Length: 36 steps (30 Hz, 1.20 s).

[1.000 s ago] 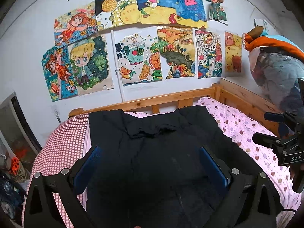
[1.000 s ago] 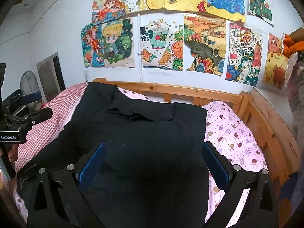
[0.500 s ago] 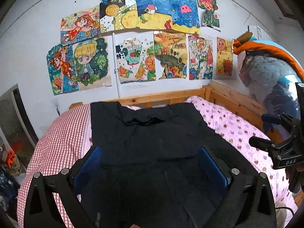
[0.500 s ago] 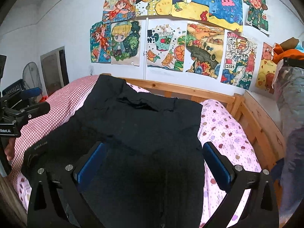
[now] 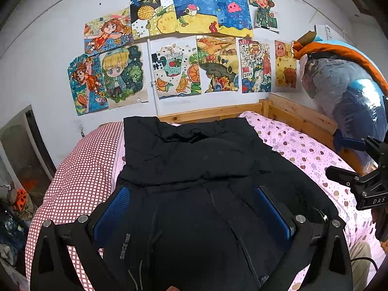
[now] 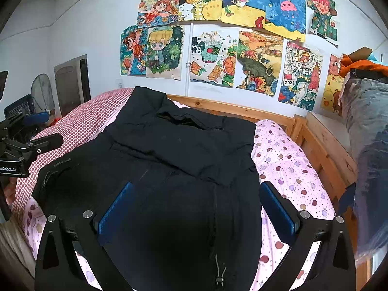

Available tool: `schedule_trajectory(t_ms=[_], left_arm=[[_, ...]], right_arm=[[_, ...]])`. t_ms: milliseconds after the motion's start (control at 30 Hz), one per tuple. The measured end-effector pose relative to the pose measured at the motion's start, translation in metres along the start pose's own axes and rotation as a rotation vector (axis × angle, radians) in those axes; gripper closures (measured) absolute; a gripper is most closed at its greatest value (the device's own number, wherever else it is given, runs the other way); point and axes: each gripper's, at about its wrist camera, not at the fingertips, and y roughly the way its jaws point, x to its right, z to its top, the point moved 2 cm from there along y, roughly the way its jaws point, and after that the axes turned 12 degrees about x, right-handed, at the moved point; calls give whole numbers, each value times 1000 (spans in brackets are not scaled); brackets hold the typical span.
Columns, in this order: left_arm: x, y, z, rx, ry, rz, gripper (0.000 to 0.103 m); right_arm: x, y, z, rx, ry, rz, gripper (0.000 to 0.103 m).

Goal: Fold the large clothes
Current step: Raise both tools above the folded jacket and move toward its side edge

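Black jacket [image 5: 194, 165] lies spread flat on the bed [image 5: 303, 150], ready for folding; left hand-held gripper [image 5: 194, 208] and right hand-held gripper [image 6: 196, 206] hover wide open, empty.

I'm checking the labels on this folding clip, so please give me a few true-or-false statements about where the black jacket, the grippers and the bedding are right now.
1. The black jacket lies spread on the bed. True.
2. The left gripper is shut on the jacket. False: its jaws stand wide apart and clamp nothing.
3. The right gripper is open above the jacket. True.
4. The jacket lies on a plain blue sheet. False: the pink dotted sheet lies under it, with the red checked bedding at one side.
5. The wall behind the bed is bare. False: the coloured drawings cover it.
6. The wooden bed frame runs behind the jacket. True.
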Motion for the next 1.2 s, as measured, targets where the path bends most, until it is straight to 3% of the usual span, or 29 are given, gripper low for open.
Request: schedule_trajectory(t_ms=[267,833,1200], left_arm=[[6,-19,-13,22,44,10,0],[16,-34,-49,-23,111,11,0],[5,-34,-100,-96,103,1,0]], right_arm=[[-9,-12,-20,-24,4,6,2],[-23,-39,-57,-85,-34,26,2],[-33,-41,-88,-165,-78,-19,2]])
